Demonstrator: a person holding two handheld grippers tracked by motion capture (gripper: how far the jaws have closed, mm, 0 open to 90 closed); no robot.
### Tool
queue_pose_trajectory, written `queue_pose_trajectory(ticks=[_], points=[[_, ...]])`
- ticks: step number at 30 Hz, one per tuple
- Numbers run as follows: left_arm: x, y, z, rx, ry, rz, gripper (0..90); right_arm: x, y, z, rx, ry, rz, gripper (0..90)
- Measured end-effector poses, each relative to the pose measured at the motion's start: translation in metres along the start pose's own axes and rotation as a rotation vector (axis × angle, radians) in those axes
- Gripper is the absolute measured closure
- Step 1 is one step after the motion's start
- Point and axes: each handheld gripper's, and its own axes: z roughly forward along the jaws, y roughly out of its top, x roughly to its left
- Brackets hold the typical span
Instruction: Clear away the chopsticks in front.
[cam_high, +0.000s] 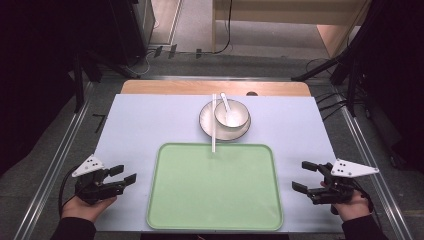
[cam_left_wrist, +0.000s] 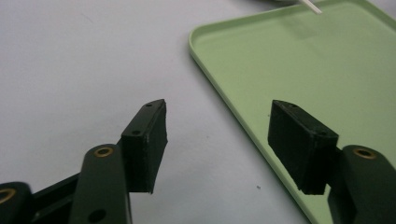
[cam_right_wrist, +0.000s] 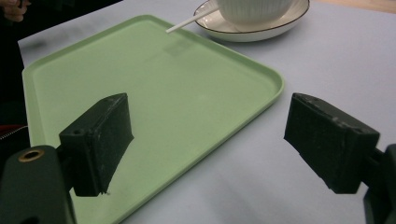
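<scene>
Right, both grippers (cam_high: 124, 176) (cam_high: 304, 176) sit apart, empty, at tray's (cam_high: 155, 200) L & R edges; I'd grab plate (cam_high: 206, 125) rim w/ bowl (cam_high: 240, 117), lift level.

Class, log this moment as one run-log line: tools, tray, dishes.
left tool: open, empty | right tool: open, empty | tray: bare | bowl: on plate | chopsticks: across plate

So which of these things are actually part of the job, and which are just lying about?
Part of the job:
green tray
bowl on its plate
spoon in the bowl
white stick reaching over the tray's edge
left gripper and right gripper, both open, holding nothing

Lying about:
cables on the floor
</scene>
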Motion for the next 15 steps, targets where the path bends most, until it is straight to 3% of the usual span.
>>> queue_pose_trajectory(ticks=[7, 9, 11, 15], points=[[-0.003, 0.013, 0.003, 0.045, -0.028, -0.073, 45.6, 0.000, 0.000, 0.000, 0.004, -0.002, 0.000, 15.8], [-0.004, 0.021, 0.009, 0.106, -0.026, -0.106, 42.7, 0.000, 0.000, 0.000, 0.003, -0.006, 0.000, 15.8], [-0.004, 0.026, 0.014, 0.134, -0.018, -0.111, 35.2, 0.000, 0.000, 0.000, 0.003, -0.005, 0.001, 15.8], [-0.007, 0.036, 0.017, 0.133, -0.024, -0.096, 33.2, 0.001, 0.001, 0.001, 0.003, 0.001, -0.002, 15.8]])
